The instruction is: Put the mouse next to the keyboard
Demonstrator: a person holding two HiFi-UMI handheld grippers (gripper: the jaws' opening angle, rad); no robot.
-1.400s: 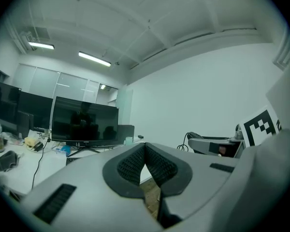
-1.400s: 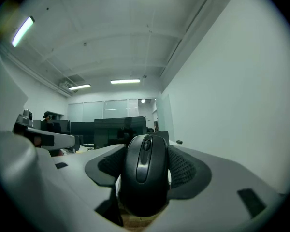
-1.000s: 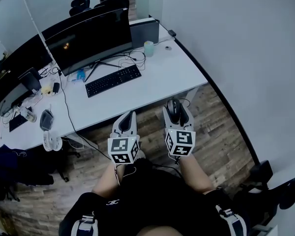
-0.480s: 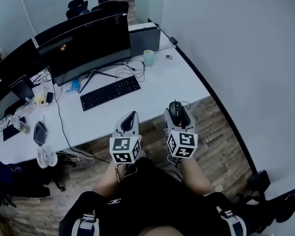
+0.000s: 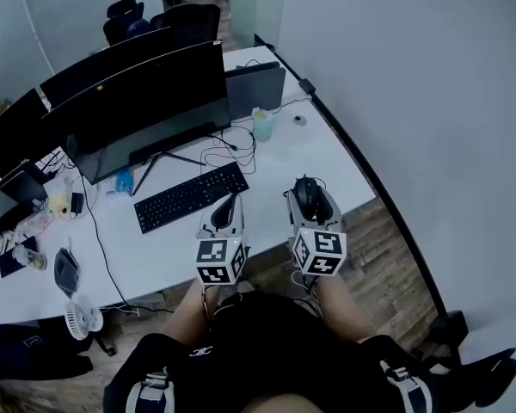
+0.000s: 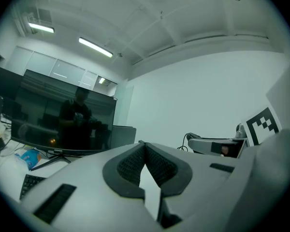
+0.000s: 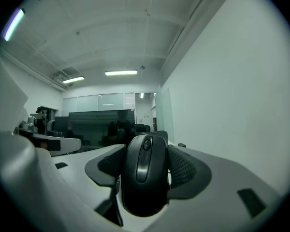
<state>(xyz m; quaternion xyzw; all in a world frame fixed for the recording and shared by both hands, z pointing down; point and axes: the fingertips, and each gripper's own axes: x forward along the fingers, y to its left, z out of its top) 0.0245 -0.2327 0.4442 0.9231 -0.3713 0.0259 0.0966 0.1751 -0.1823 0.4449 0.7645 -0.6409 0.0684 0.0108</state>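
A black mouse (image 5: 305,197) (image 7: 145,174) sits between the pads of my right gripper (image 5: 309,196), which is shut on it above the front edge of the white desk (image 5: 318,157). The black keyboard (image 5: 192,196) lies on the desk in front of a large dark monitor (image 5: 142,101), left of the mouse. My left gripper (image 5: 226,211) hovers just right of the keyboard's near end, its jaws shut with nothing between them. In the left gripper view the pads meet at the tips (image 6: 144,144).
A pale green cup (image 5: 261,125) and tangled cables (image 5: 228,149) lie behind the keyboard. A grey box (image 5: 256,83) stands at the desk's back. More monitors (image 5: 13,127), a small fan (image 5: 76,317) and clutter fill the left side. A grey wall (image 5: 413,101) runs along the desk's right edge.
Both grippers have come forward from over the wooden floor to over the desk's front edge. The mouse stays in the right gripper. The keyboard now lies closer to the left gripper.
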